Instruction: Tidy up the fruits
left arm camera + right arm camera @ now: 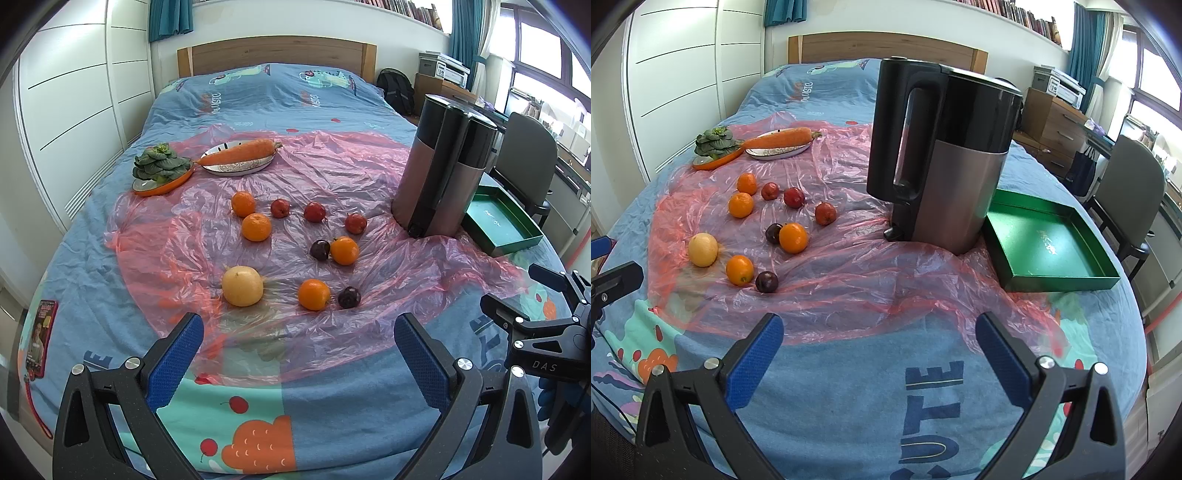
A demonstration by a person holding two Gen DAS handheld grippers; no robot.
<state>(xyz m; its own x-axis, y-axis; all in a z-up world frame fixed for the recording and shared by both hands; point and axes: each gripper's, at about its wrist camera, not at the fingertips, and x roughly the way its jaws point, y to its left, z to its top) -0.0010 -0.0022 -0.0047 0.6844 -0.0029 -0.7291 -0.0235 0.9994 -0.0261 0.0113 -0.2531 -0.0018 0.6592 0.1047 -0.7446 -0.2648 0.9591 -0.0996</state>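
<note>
Several fruits lie loose on a pink plastic sheet (pixel 332 173) spread over the bed: a pale yellow fruit (pixel 242 286) (pixel 703 249), several oranges such as the nearest orange (pixel 314 294) (pixel 740 270), three red fruits including one red fruit (pixel 355 223) (pixel 825 213), and two dark plums, one plum (pixel 349 297) (pixel 767 281) beside the nearest orange. An empty green tray (pixel 1049 243) (pixel 502 225) sits right of the sheet. My left gripper (pixel 299 354) is open, short of the fruits. My right gripper (pixel 879 349) is open over bare bedding.
A tall black and steel kettle (pixel 945 158) (pixel 443 166) stands between the fruits and the tray. At the back left, a carrot (pixel 240 152) lies on a plate and a leafy vegetable (pixel 160 166) in an orange dish. A chair (pixel 1126 184) stands right of the bed.
</note>
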